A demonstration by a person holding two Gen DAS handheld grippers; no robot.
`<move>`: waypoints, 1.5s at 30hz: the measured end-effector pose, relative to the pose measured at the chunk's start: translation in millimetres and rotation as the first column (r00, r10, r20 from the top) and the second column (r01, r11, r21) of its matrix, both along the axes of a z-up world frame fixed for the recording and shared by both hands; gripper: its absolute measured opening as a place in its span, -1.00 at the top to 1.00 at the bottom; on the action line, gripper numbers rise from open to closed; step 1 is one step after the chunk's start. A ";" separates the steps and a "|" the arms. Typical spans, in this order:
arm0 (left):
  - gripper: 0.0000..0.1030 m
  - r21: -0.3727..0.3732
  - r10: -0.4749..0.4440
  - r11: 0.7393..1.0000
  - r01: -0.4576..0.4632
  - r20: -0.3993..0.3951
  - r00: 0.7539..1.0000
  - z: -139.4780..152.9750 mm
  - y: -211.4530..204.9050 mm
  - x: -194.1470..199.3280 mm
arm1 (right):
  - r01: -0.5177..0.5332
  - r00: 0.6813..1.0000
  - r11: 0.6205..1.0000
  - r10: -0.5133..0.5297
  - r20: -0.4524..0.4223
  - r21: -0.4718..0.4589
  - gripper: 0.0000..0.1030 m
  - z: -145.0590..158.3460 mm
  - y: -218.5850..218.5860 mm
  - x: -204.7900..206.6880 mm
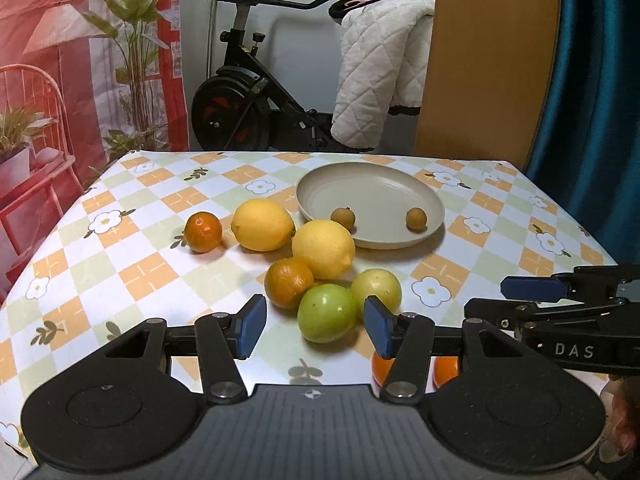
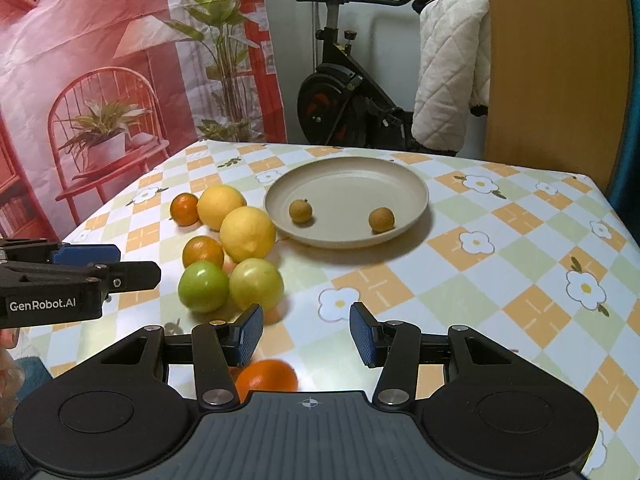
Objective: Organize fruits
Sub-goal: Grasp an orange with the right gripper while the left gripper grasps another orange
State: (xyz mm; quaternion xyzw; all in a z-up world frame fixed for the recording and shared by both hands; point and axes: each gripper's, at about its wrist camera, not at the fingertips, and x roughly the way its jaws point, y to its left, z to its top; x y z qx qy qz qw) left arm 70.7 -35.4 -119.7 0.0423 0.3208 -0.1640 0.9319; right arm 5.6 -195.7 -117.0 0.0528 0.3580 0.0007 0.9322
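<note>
A big tabletop (image 1: pixel 168 264) with a cloth of orange and green squares and white flowers holds all the fruit. Behind it stand an exercise bike (image 1: pixel 244 92), a white quilted blanket (image 1: pixel 380 72) and a red backdrop with printed plants (image 1: pixel 92 60).

The left tool (image 1: pixel 315 330) hangs low over the near part of the tabletop. Its blue pads are apart and pinch nothing. The right tool (image 2: pixel 306 334) is just beside it, also with its pads apart and nothing in them.

A round beige plate (image 2: pixel 348 178) sits near the middle. Left of the plate, two yellow lemons (image 1: pixel 323 249) lie close together. In front of them is a green fruit (image 1: pixel 327 313) touching a paler yellow-green fruit (image 1: pixel 377 287). A dull orange (image 1: pixel 289 283) is pressed against the green fruit and the nearer lemon. A bright orange (image 2: pixel 267 378) lies closest, partly hidden under the right tool. A small orange (image 1: pixel 203 231) sits alone at the far left of the group.

The smallest things are two little brown round fruits (image 2: pixel 300 211), both resting on the plate, well apart.
</note>
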 end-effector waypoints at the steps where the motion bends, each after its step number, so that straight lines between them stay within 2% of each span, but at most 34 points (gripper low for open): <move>1: -0.10 -0.001 0.001 1.000 -0.001 0.002 1.000 -1.3 0.4 -2.3 | -0.001 1.000 1.000 0.001 -0.004 -0.001 0.13 -0.5 1.4 -1.4; 13: -0.03 -0.015 -0.014 1.000 0.014 -0.004 1.000 -11.4 3.8 -12.0 | -0.031 0.998 1.000 0.031 -0.048 -0.005 0.13 -10.7 15.0 -10.7; 23: -0.01 -0.013 -0.076 0.997 0.076 -0.046 0.996 -23.4 -2.3 -11.8 | -0.051 0.994 0.999 0.052 -0.094 0.013 0.14 -23.1 20.3 -9.0; 34: -0.01 -0.036 -0.085 0.996 0.083 -0.076 0.993 -28.6 -0.8 -8.2 | -0.041 0.991 0.999 0.045 -0.123 0.034 0.16 -32.6 17.4 -4.4; 38: -0.01 -0.039 -0.092 0.995 0.089 -0.085 0.992 -30.4 -1.8 -7.5 | -0.035 0.993 0.999 0.037 -0.114 0.021 0.27 -30.1 15.2 -4.7; 45: -0.01 -0.046 -0.107 0.994 0.103 -0.103 0.989 -34.0 -3.4 -6.3 | -0.019 0.992 1.000 0.021 -0.122 0.016 0.30 -31.8 9.3 -3.7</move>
